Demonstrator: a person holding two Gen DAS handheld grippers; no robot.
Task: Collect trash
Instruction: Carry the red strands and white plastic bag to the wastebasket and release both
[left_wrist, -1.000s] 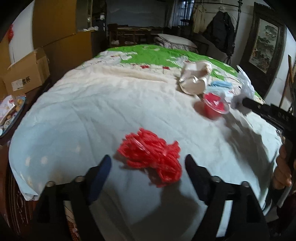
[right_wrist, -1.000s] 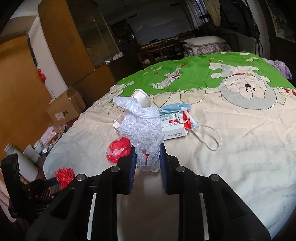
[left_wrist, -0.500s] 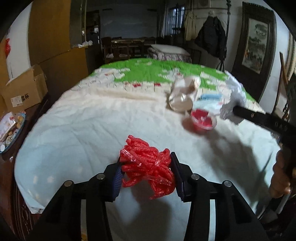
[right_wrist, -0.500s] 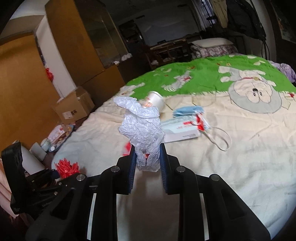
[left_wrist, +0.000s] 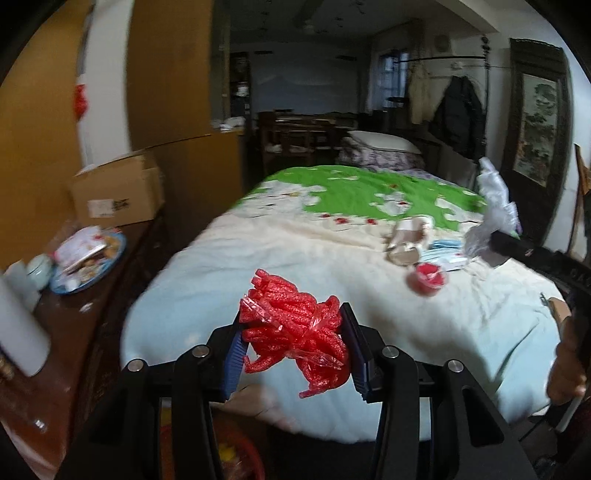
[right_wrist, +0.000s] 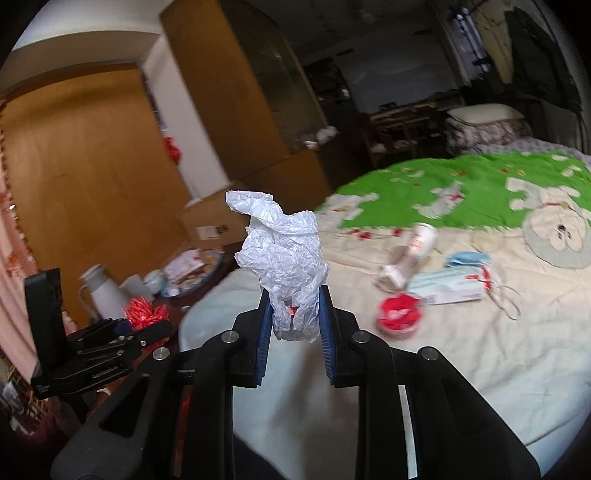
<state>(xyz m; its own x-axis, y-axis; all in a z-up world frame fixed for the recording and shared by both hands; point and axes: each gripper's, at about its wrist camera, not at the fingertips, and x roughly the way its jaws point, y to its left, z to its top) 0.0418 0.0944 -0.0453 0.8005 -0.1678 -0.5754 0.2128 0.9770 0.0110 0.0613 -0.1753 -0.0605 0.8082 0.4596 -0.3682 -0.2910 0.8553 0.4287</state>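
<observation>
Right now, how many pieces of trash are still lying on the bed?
4: a crushed paper cup, a blue face mask beside it, a flat box below them, and a red-filled plastic cup nearest the front. More could be hidden behind the tools.

I can't read any text here. The cardboard box (left_wrist: 117, 192) beside the bed carries a white label with dark print, and the flat packet (right_wrist: 448, 288) on the bedspread (right_wrist: 443, 369) has red lettering, both too blurred.
</observation>
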